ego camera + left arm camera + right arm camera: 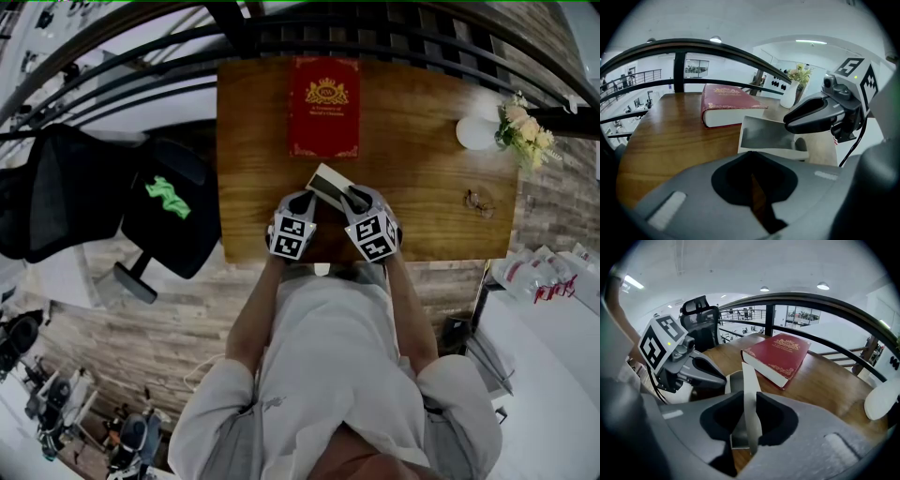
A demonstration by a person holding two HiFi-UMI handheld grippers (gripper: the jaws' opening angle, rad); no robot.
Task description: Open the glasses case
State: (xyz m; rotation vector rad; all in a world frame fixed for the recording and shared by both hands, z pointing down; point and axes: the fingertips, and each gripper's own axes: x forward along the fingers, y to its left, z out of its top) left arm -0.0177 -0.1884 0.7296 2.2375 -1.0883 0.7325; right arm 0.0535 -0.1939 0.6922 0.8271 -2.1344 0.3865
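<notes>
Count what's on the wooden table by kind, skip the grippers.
red hardcover book: 1
grey-and-white glasses case, lid lifted: 1
white vase of pale flowers: 1
pair of thin-framed eyeglasses: 1
Total: 4

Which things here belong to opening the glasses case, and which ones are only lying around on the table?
Belong to the job: glasses case; right gripper, clamped on its lid; left gripper, shut, beside it.
Just lying about: red book; vase of flowers; pair of glasses.
</notes>
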